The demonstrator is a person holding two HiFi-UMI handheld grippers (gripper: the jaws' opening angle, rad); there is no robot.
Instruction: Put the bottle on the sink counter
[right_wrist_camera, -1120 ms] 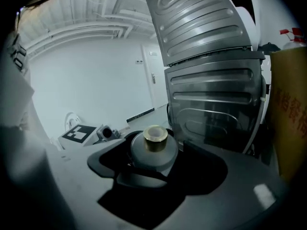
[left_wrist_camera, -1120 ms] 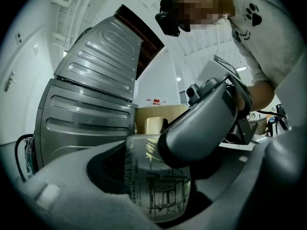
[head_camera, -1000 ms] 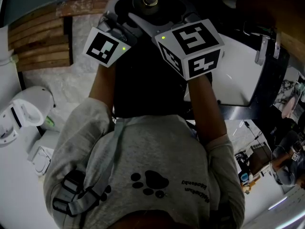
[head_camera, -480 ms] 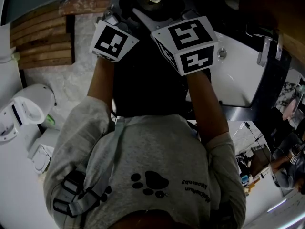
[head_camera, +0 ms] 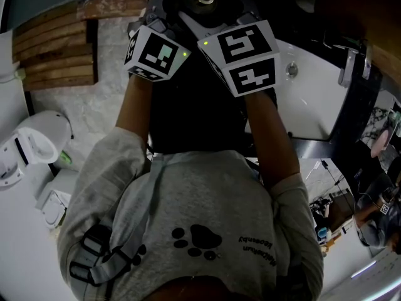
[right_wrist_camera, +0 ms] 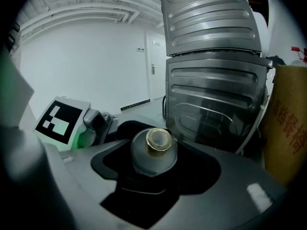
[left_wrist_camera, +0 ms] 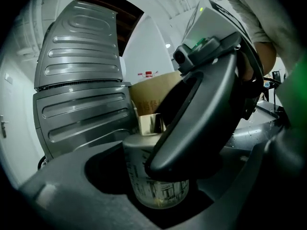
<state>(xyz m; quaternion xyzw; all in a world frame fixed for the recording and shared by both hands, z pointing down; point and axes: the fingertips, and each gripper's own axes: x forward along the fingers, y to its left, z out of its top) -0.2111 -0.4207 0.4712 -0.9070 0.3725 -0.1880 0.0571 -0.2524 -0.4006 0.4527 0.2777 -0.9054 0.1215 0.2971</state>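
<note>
Item: bottle (right_wrist_camera: 153,152) — held clear of every surface, between the jaws of both tools at once, at the top edge of the head view ahead of the person's chest. State of the right gripper (right_wrist_camera: 152,178): jaws wide, just been closing, pinching the bottle by its body; from this side the neck points back toward the camera. State of the left gripper (left_wrist_camera: 160,205): jaws spread, just been opening. The bottle stands in the gap between them with dark space at its left flank, not pressed. A dark jaw of the right gripper crosses the bottle's front and lies against it. The two marker cubes sit side by side, close together. Edges: white sink basin (head_camera: 310,105) to the right of the grippers, tap (head_camera: 346,64) at its right rim, counter edge (head_camera: 313,147) along its lower side in the head view; the bottle hangs left of the basin's left rim, not over the counter. Open room: marbled floor (head_camera: 106,99) to the left, wooden slats (head_camera: 53,49) at the upper left, toilet (head_camera: 34,146) by the left edge. Close ahead of the jaws: ribbed grey panel (right_wrist_camera: 211,71), with a brown carton (right_wrist_camera: 288,123) bearing red print just beside it. Appearance of the bottle — squat and round, pale frosted glass, dark line print on the side, gold collar round a short neck.
</note>
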